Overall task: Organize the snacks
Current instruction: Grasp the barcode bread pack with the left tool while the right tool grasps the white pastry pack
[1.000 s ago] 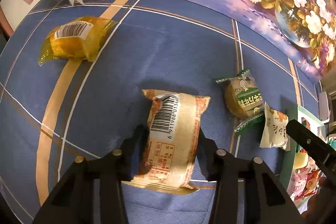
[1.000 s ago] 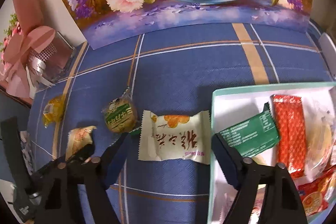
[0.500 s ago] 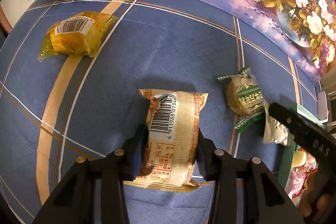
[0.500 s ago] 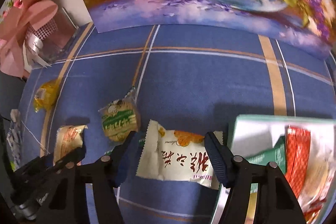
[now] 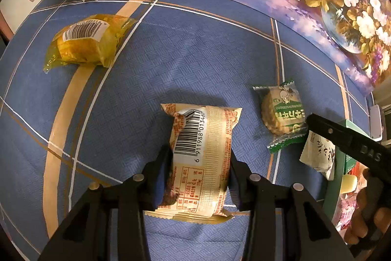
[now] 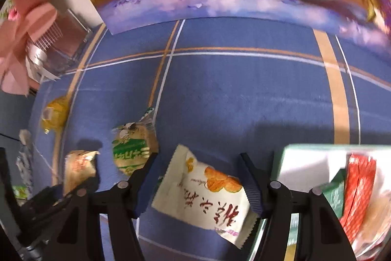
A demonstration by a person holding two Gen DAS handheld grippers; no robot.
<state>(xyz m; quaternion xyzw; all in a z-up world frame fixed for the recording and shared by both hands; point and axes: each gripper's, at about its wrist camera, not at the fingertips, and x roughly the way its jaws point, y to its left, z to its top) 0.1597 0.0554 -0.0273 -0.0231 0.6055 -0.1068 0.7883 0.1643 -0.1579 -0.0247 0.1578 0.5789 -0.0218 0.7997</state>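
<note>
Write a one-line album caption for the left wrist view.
Left gripper pinches a barcoded beige snack pack on blue plaid cloth.

Tabletop (image 5: pixel 195 60) cloth blue with tan and white stripes. Beige packet (image 5: pixel 202 163) with red print, black barcode. Yellow packet (image 5: pixel 85 43). Green round snack (image 5: pixel 283 114). White packet (image 6: pixel 207 197) with orange picture.

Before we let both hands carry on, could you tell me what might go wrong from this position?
The left gripper pinches the beige barcode packet near one end, so it may pivot or slip when lifted. The white packet sits tilted between the right gripper fingers, beside the tray rim; it could catch there. Both grippers work close together and could bump.
</note>
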